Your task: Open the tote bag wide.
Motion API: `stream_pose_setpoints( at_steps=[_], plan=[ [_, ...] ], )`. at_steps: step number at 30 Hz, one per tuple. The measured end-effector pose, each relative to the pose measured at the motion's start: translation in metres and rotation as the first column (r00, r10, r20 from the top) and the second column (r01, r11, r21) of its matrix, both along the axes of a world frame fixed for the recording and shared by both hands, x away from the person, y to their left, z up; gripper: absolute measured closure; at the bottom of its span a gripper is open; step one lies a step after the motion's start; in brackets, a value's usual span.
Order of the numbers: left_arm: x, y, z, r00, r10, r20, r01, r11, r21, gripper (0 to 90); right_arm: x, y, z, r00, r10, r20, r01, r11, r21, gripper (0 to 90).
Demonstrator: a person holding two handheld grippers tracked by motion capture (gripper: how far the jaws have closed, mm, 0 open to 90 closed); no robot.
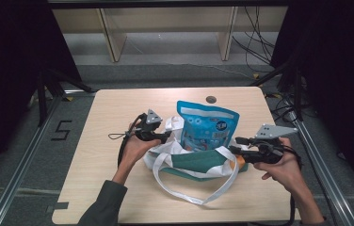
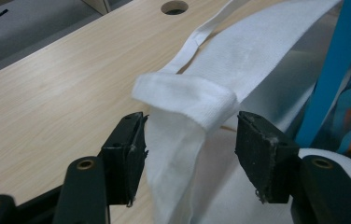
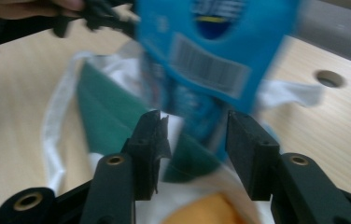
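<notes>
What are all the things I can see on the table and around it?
Snack pouch: one, blue, standing in the bag's mouth at mid-table.
Tote bag: one, green and white, lying on the table.
White straps: two, one looped toward the near edge, one lying between the left tool's jaws.
Orange thing: one, inside the bag, beside the right tool.
Table: one, light wood, with a round hole.
Shelf: one, pale wood, behind the table.
Left tool: black, jaws open.
Right tool: black, jaws open.
</notes>
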State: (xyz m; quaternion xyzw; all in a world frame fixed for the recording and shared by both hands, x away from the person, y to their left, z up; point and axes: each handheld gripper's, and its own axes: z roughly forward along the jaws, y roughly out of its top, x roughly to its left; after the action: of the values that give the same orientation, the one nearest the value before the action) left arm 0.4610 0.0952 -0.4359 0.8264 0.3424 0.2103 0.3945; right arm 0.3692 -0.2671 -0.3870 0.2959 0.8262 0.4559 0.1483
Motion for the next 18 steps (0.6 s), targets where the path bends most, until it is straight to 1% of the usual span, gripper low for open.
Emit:
stream_pose_setpoints(
  at_steps=[1, 2, 3, 4, 5, 6, 7, 8, 9, 10, 11, 12, 13, 14, 15, 16, 17, 18],
  plan=[
    [0.003, -0.003, -0.001, 0.9999, -0.01, 0.009, 0.01, 0.9999, 0.01, 42.5, -0.002, 0.004, 0.0, 0.9999, 0.012, -0.006, -0.012, 1.0, 0.007, 55.2],
    [0.005, -0.004, -0.001, 0.9998, -0.014, 0.01, 0.014, 0.9997, 0.018, 42.3, -0.002, 0.011, -0.001, 0.9989, 0.046, -0.013, -0.046, 0.999, 0.005, 54.3],
    [0.007, -0.007, -0.001, 0.9998, -0.014, 0.013, 0.014, 0.9997, 0.02, 42.1, -0.001, 0.015, -0.003, 0.9984, 0.057, 0.001, -0.057, 0.998, 0.004, 53.6],
    [0.011, -0.009, -0.002, 0.9997, -0.023, 0.003, 0.023, 0.9995, 0.02, 42.1, -0.002, 0.021, -0.005, 0.9973, 0.072, -0.016, -0.072, 0.997, -0.002, 52.9],
    [0.015, -0.012, -0.004, 0.9997, -0.021, -0.013, 0.021, 0.9998, 0.001, 42.3, 0.001, 0.025, -0.007, 0.996, 0.087, -0.021, -0.088, 0.996, -0.017, 51.6],
    [0.019, -0.014, -0.005, 0.9987, -0.041, -0.031, 0.041, 0.9988, 0.027, 43.4, 0.003, 0.028, -0.01, 0.9949, 0.098, -0.023, -0.099, 0.995, -0.03, 50.2],
    [0.023, -0.015, -0.006, 0.9977, -0.06, -0.033, 0.061, 0.9967, 0.054, 46.3, 0.006, 0.031, -0.013, 0.9947, 0.098, -0.031, -0.099, 0.994, -0.038, 50.2],
    [0.026, -0.017, -0.007, 0.997, -0.063, -0.046, 0.065, 0.9963, 0.056, 50.2, 0.009, 0.034, -0.018, 0.9929, 0.11, -0.044, -0.112, 0.993, -0.04, 50.3],
    [0.029, -0.021, -0.01, 0.9981, -0.045, -0.042, 0.046, 0.9985, 0.029, 55.7, 0.011, 0.035, -0.022, 0.9906, 0.119, -0.068, -0.122, 0.991, -0.047, 53.0],
    [0.032, -0.021, -0.008, 0.9972, -0.059, -0.045, 0.062, 0.9957, 0.068, 61.8, 0.011, 0.035, -0.025, 0.9864, 0.14, -0.087, -0.145, 0.988, -0.055, 60.1],
    [0.036, -0.021, -0.007, 0.9983, -0.049, -0.031, 0.052, 0.9955, 0.08, 67.0, 0.013, 0.034, -0.029, 0.9844, 0.156, -0.081, -0.162, 0.984, -0.07, 67.5],
    [0.038, -0.023, -0.007, 0.9994, -0.026, -0.021, 0.028, 0.9966, 0.077, 72.0, 0.012, 0.033, -0.032, 0.9775, 0.182, -0.106, -0.191, 0.978, -0.079, 71.8],
    [0.041, -0.026, -0.008, 0.9999, -0.001, -0.012, 0.002, 0.9985, 0.055, 73.3, 0.01, 0.032, -0.033, 0.9726, 0.193, -0.129, -0.205, 0.976, -0.081, 76.4],
    [0.046, -0.026, -0.009, 0.9996, -0.008, -0.026, 0.011, 0.9955, 0.094, 74.2, 0.008, 0.032, -0.035, 0.9703, 0.206, -0.127, -0.218, 0.972, -0.088, 79.8],
    [0.051, -0.026, -0.011, 0.9994, 0.011, -0.032, -0.008, 0.9952, 0.098, 74.8, 0.005, 0.031, -0.037, 0.9631, 0.232, -0.137, -0.245, 0.965, -0.095, 81.0],
    [0.057, -0.026, -0.015, 0.9982, 0.032, -0.051, -0.027, 0.9954, 0.091, 75.3, 0.001, 0.032, -0.04, 0.9612, 0.235, -0.145, -0.251, 0.962, -0.108, 81.8],
    [0.063, -0.026, -0.022, 0.9936, 0.064, -0.093, -0.059, 0.9964, 0.062, 75.5, -0.001, 0.032, -0.042, 0.9605, 0.238, -0.144, -0.258, 0.956, -0.137, 82.3],
    [0.068, -0.025, -0.027, 0.99, 0.08, -0.116, -0.075, 0.9959, 0.052, 75.7, -0.004, 0.031, -0.046, 0.9701, 0.192, -0.148, -0.216, 0.961, -0.17, 82.7]
  ],
)
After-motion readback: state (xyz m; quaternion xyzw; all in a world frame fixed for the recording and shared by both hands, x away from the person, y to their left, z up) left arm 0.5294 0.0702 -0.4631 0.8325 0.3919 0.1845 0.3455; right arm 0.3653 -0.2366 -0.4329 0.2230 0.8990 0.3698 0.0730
